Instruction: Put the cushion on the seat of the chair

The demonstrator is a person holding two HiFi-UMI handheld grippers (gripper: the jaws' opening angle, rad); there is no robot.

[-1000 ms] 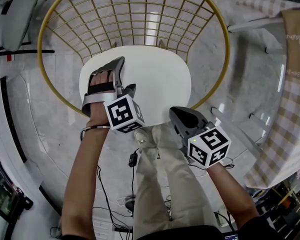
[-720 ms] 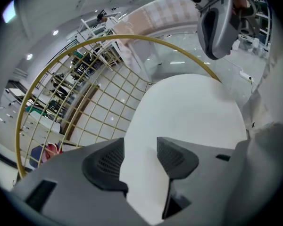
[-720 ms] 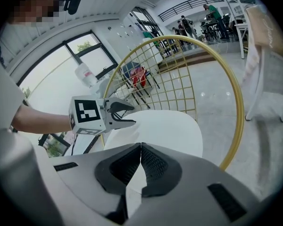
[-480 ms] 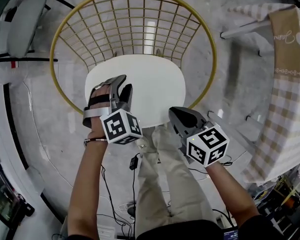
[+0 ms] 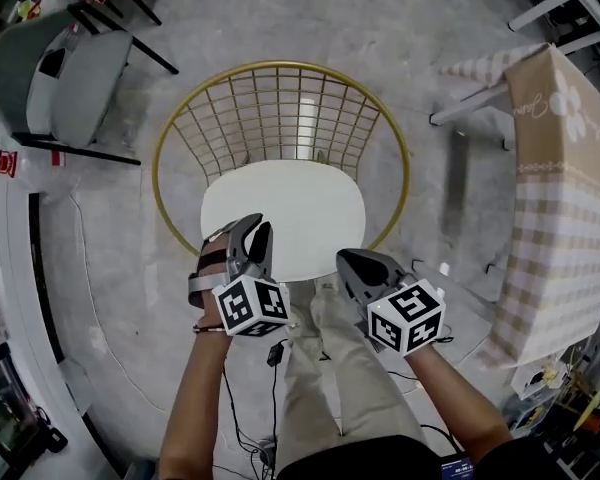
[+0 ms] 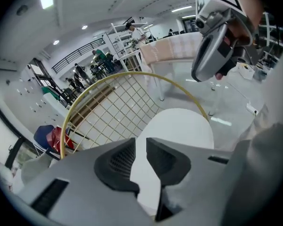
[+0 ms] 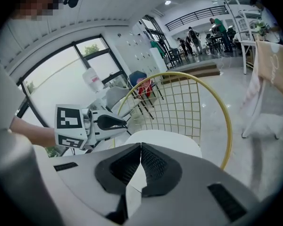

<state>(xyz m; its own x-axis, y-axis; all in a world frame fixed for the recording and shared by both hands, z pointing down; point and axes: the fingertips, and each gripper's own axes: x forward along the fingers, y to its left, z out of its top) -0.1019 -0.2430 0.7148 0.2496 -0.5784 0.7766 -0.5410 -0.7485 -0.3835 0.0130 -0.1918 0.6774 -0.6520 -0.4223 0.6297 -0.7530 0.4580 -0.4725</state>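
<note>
The white cushion (image 5: 285, 213) lies flat on the seat of the gold wire chair (image 5: 280, 66). Both grippers hang above its near edge and touch nothing. My left gripper (image 5: 255, 230) has just been closing. Its jaws now stand a narrow gap apart with nothing between them, as the left gripper view (image 6: 141, 145) shows over the cushion (image 6: 179, 126). My right gripper (image 5: 352, 258) is shut and empty, its tips meeting (image 7: 141, 147) in front of the cushion (image 7: 165, 140).
A grey chair (image 5: 70, 78) stands at the back left. A table with a checked cloth (image 5: 565, 208) fills the right side. Cables (image 5: 245, 408) trail on the marble floor by the person's trouser legs (image 5: 330, 368).
Both grippers have risen off the cushion and drawn back toward the person. The left jaws went from wide apart to nearly together. The chair now looks smaller and farther away.
</note>
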